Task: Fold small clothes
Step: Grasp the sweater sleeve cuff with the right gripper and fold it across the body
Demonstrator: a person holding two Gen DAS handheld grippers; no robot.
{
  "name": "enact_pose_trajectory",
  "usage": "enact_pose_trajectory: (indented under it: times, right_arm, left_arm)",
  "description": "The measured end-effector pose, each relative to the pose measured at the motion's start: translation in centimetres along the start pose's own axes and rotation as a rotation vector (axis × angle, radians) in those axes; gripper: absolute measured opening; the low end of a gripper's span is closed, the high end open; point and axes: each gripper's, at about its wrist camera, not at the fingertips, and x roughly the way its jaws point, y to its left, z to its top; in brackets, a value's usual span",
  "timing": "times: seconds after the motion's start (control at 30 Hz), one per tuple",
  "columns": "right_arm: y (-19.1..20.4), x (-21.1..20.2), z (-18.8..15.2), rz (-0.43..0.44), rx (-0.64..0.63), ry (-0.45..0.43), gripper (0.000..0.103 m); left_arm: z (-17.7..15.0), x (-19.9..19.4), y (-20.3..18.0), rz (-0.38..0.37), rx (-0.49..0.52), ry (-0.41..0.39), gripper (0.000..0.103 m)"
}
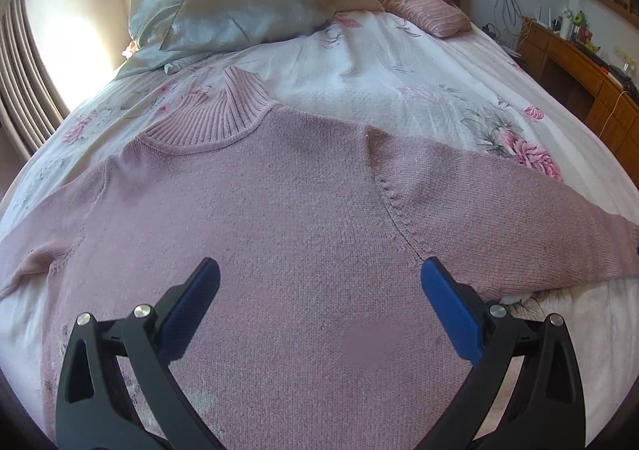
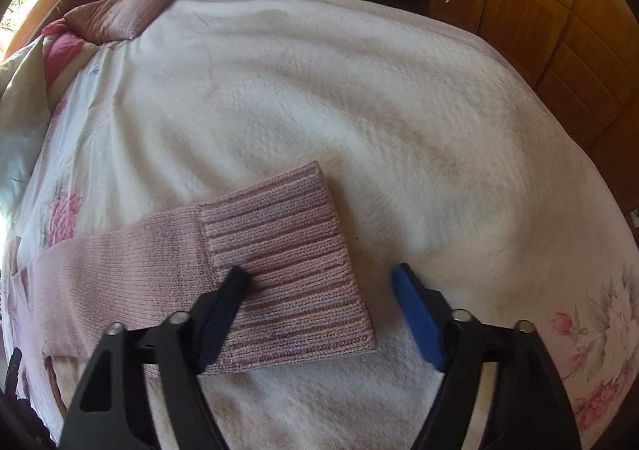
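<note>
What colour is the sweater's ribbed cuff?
Dusty pink cuff, clearest in the right wrist view.

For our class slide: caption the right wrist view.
Open right gripper poised over the sweater's ribbed cuff on the white bedspread.

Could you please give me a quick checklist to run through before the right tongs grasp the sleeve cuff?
1. Sweater spread flat on the bed: ok.
2. Right tongs open: ok.
3. Cuff between the right tongs' fingers: not ok, only partly; one finger lies over it.
4. Left tongs open, above the sweater's body: ok.
5. Cuff lying flat, unfolded: ok.
6. Other sleeve straight: cannot tell.
</note>
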Motion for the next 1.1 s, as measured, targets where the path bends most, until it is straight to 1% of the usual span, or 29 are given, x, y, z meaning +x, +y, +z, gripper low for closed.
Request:
enact_pose_trajectory:
  times: [0.07, 0.1, 0.13, 0.2, 0.27, 0.3, 0.4, 0.53, 0.7, 0.8, 0.87, 0.97, 1.03, 1.1]
  right_arm:
    - [0.5, -0.2, 0.0, 0.029, -0.009, 0.003, 0.032]
    - [0.9, -0.5, -0.1, 0.053, -0.018, -0.002, 0.022]
    - [1.2, -0.7, -0.1, 0.082, -0.022, -0.009, 0.015]
    - [2.4, -1.8, -0.4, 0.046, -0.053, -0.053, 0.015]
    - [4.3, -3.4, -0.8, 0.039, -0.102, -0.103, 0.015]
    - [5.5, -4.2, -1.1, 0.048, -0.132, -0.126, 0.015]
    - [9.8, -6.8, -2.7, 0.118, -0.220, -0.183, 0.015]
    - [17.1, -8.4, -5.1, 0.187, -0.353, -0.201, 0.015]
    - [26.8, -8.2, -8.6, 0.282, -0.510, -0.177, 0.015]
    - [31.9, -7.1, -10.6, 0.346, -0.574, -0.141, 0.015]
    - [34.9, -6.0, -12.0, 0.369, -0.612, -0.113, 0.015]
    - [37.8, -4.0, -14.2, 0.382, -0.647, -0.065, 0.015]
    - [38.7, -2.7, -15.4, 0.368, -0.671, -0.039, 0.015]
    - [39.4, -1.5, -16.2, 0.373, -0.682, -0.010, 0.021]
  left_arm:
    - [-0.2, 0.0, 0.8, 0.005, -0.008, 0.005, 0.100]
    - [-0.3, 0.0, 1.3, 0.006, -0.011, 0.010, 0.100]
    - [-0.5, 0.0, 1.8, 0.009, -0.014, 0.012, 0.100]
    - [-0.7, -0.2, 2.9, 0.020, -0.014, 0.008, 0.100]
    - [-1.0, -0.5, 3.9, 0.037, -0.006, 0.003, 0.100]
    - [-1.0, -0.6, 4.5, 0.043, -0.003, 0.000, 0.100]
    - [-1.2, -0.8, 6.4, 0.057, -0.019, 0.003, 0.100]
    - [-1.3, -0.8, 8.7, 0.056, -0.057, 0.021, 0.100]
    - [-1.3, -0.9, 10.6, 0.047, -0.086, 0.030, 0.100]
    - [-1.4, -1.1, 11.4, 0.030, -0.103, 0.033, 0.100]
    - [-1.5, -1.2, 11.6, 0.019, -0.105, 0.033, 0.100]
    - [-1.7, -1.3, 11.4, 0.003, -0.094, 0.038, 0.100]
    - [-1.8, -1.3, 11.1, -0.009, -0.091, 0.041, 0.100]
    - [-1.8, -1.3, 10.6, -0.027, -0.084, 0.048, 0.100]
